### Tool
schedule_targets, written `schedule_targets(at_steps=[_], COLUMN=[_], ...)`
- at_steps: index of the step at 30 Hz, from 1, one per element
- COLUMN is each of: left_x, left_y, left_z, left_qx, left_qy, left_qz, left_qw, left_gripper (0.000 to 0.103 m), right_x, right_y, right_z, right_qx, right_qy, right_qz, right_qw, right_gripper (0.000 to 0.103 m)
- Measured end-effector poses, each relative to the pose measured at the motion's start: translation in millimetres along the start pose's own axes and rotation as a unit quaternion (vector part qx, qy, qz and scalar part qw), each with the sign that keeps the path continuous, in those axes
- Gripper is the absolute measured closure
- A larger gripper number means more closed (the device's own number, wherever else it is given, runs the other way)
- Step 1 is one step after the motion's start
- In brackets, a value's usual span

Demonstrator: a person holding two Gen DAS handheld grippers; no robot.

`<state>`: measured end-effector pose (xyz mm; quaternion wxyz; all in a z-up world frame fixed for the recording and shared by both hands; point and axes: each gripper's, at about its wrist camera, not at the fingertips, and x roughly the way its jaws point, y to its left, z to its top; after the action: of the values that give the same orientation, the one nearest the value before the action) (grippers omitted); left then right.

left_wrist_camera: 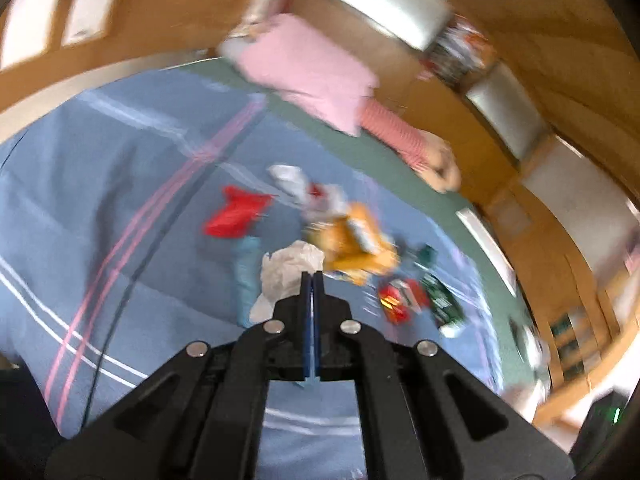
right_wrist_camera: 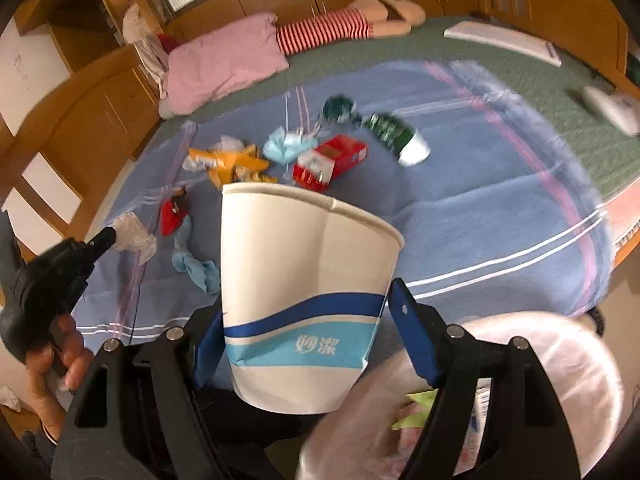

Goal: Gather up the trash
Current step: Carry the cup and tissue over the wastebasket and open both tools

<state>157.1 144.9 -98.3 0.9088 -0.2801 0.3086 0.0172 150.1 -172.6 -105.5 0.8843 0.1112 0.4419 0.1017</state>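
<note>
My right gripper (right_wrist_camera: 304, 320) is shut on a white paper cup (right_wrist_camera: 300, 272) with a blue band and holds it above the near edge of the bed. My left gripper (left_wrist_camera: 312, 280) is shut, its tips against a crumpled white tissue (left_wrist_camera: 286, 276); in the right wrist view the left gripper's tip (right_wrist_camera: 106, 236) sits at that tissue (right_wrist_camera: 134, 236). Trash is scattered on the blue blanket (right_wrist_camera: 480, 208): an orange snack bag (right_wrist_camera: 228, 162), a red box (right_wrist_camera: 332, 160), a green wrapper (right_wrist_camera: 394, 132), a red wrapper (right_wrist_camera: 172, 212) and blue crumpled pieces (right_wrist_camera: 196, 268).
A bin lined with a clear bag (right_wrist_camera: 540, 380) stands below the right gripper at the bed's edge and holds some trash. A pink pillow (right_wrist_camera: 224, 64) and a striped doll (right_wrist_camera: 332, 28) lie at the far side. Wooden cabinets surround the bed.
</note>
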Motion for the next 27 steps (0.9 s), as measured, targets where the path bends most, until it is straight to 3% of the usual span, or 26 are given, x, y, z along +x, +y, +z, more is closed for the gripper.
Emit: schedule_targets(at_steps=[4, 7, 11, 14, 18, 20, 24, 25, 27], left_x=[-32, -57, -71, -71, -58, -49, -36, -34, -31], left_y=[-54, -99, -143, -165, -179, -182, -178, -177, -174], left_z=[-18, -43, -88, -126, -164, -178, -189, -190, -192], left_qx=[0.095, 0.172, 0.239, 0.294, 0.332, 0.34, 0.331, 0.329, 0.321], left_qy=[0.037, 0.067, 0.122, 0.16, 0.219, 0.246, 0.285, 0.289, 0.301], left_qz=[-0.059, -0.107, -0.178, -0.193, -0.206, -0.216, -0.237, -0.237, -0.238], left_qw=[0.993, 0.9771, 0.9466, 0.9222, 0.8939, 0.8816, 0.8678, 0.8672, 0.8661], left_gripper=[0.102, 0.102, 0.102, 0.102, 0.102, 0.102, 0.101, 0.098, 0.066], right_x=[-51, -87, -104, -97, -82, -88, -105, -109, -114], right_y=[-17, -42, -79, -99, -121, -134, -158, -162, -166], right_z=[0, -11, -40, -72, -97, -97, -93, -92, -90], right_qx=[-0.022, -0.021, 0.014, 0.03, 0.051, 0.077, 0.142, 0.151, 0.162], right_qy=[-0.032, -0.035, 0.007, 0.048, 0.107, 0.1, 0.063, 0.054, 0.04], right_qz=[-0.021, -0.031, -0.04, -0.047, -0.055, -0.058, -0.044, -0.041, -0.043], right_qw=[0.999, 0.999, 0.999, 0.997, 0.991, 0.99, 0.987, 0.986, 0.985], right_gripper=[0.029, 0.029, 0.029, 0.028, 0.027, 0.022, 0.018, 0.017, 0.017])
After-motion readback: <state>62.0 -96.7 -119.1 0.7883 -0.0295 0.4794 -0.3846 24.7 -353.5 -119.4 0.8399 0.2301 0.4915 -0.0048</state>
